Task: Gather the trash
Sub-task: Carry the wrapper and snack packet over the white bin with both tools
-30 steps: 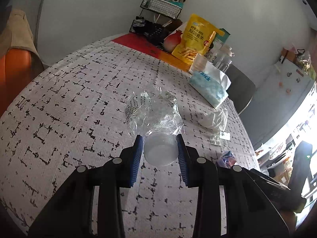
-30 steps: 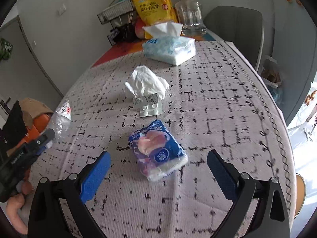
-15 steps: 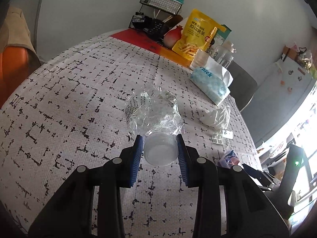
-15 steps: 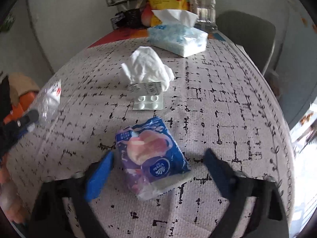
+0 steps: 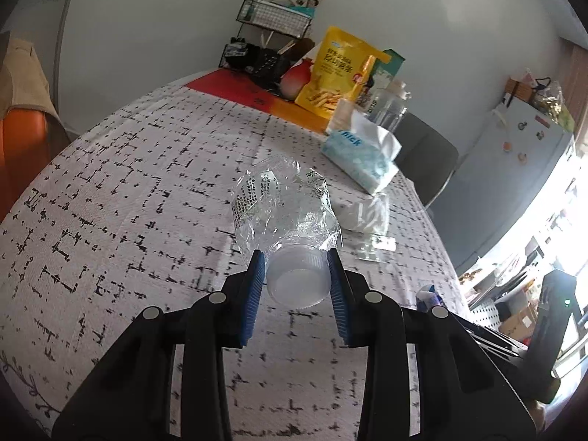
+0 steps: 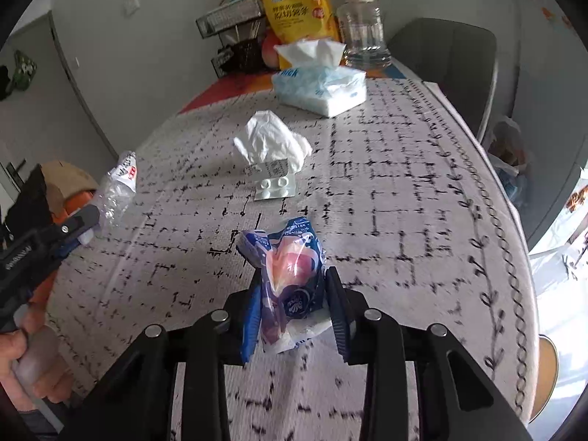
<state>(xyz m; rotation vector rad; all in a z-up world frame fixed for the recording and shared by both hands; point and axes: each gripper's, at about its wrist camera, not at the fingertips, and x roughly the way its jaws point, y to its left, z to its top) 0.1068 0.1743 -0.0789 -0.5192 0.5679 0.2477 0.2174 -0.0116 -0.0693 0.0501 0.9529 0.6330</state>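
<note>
Closing right jaws squeeze the tissue pack; left jaws clench the crushed bottle.

Pill strip lies before tissue on table.

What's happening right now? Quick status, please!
Left gripper clamped on crushed bottle. Right gripper closing on blue wrapper. Crumpled tissue and pill blister left on tablecloth. Nothing blocking.
</note>
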